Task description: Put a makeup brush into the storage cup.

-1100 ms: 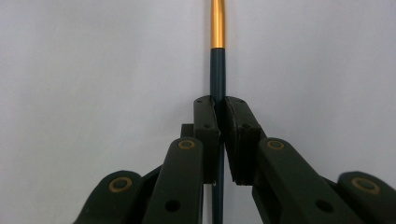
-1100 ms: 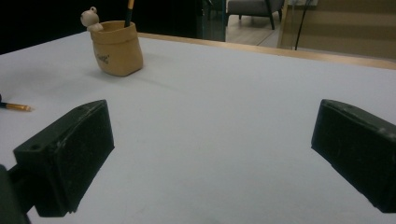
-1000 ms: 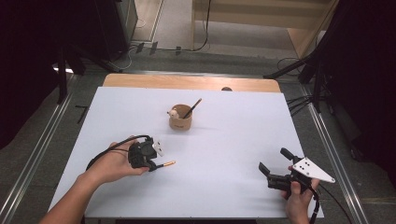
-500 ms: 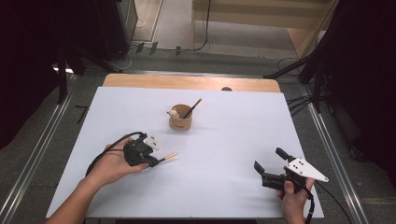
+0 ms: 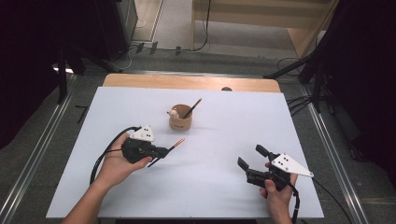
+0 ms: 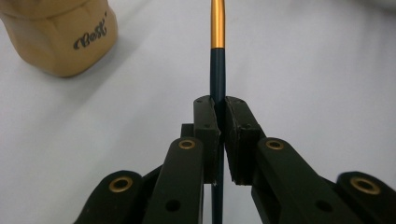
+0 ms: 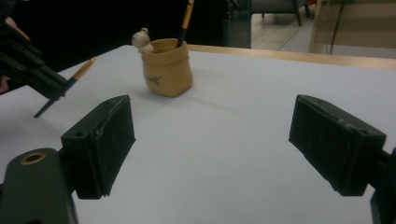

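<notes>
A: Black and orange, a pen (image 5: 169, 150) is clamped between the jaws of the left gripper (image 5: 161, 151), held just above the white counter (image 5: 219, 186) at near left. What has changed?

B: Over the past second the pen's orange tip has swung from pointing right toward the far right, and it now sits nearer the tan pot (image 5: 180, 119). The right gripper (image 5: 250, 158), at near right, has slid a little leftward; its jaws have just been closing slightly but stand wide, with nothing between them.

A: And for the job?

B: It looks like the pen is being lined up for the pot, where a second pen (image 5: 193, 108) already leans. It is not in yet; pen and pot are apart.

A: Which way does it run?

B: Its long axis lies nearly level, running from near left to far right, orange end leading toward the pot's near side. In the left gripper view the dark shaft passes straight between the pads (image 6: 208, 128), with the pot (image 6: 60, 35) off to the upper left.
</notes>
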The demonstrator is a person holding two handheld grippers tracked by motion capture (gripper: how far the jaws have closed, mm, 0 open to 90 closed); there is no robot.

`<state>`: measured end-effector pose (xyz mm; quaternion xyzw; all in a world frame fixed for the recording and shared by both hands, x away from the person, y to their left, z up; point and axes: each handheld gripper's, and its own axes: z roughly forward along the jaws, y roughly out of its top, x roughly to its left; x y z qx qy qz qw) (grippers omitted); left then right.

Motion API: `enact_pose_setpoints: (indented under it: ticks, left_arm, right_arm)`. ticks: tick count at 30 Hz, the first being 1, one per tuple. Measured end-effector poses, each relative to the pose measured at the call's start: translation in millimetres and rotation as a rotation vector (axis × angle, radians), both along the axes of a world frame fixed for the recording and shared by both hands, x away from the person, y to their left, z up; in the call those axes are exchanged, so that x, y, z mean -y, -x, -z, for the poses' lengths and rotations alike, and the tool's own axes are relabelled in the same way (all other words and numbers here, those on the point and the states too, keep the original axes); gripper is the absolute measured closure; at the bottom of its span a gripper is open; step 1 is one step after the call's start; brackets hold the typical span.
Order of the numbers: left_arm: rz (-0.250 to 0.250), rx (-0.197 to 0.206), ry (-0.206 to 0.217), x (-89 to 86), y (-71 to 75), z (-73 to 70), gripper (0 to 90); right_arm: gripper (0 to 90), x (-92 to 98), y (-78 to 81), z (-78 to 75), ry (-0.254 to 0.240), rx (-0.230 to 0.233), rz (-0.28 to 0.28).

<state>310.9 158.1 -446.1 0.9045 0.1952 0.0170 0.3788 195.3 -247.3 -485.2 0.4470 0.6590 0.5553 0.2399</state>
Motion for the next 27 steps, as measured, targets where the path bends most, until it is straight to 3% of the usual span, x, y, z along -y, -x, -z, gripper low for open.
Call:
enact_pose_setpoints:
  ticks: [8,13,18,27]
  left_arm:
    - [-0.033,0.022,0.136,3.1,4.2,-3.7,85.0]
    - [-0.036,0.041,0.200,7.0,8.2,-4.6,85.0]
    - [-0.043,0.063,0.246,9.5,10.5,-1.5,85.0]
    - [-0.044,0.066,0.312,11.1,12.1,0.8,85.0]
  right_arm:
    - [19.4,-30.4,-8.6,-6.3,-0.046,-0.028,-0.049]
    - [22.1,-48.3,-13.4,-11.9,-0.061,-0.032,-0.062]
    - [26.2,-68.2,-20.0,-18.9,-0.081,-0.036,-0.077]
    - [33.3,-90.2,-28.1,-28.7,-0.110,-0.031,-0.068]
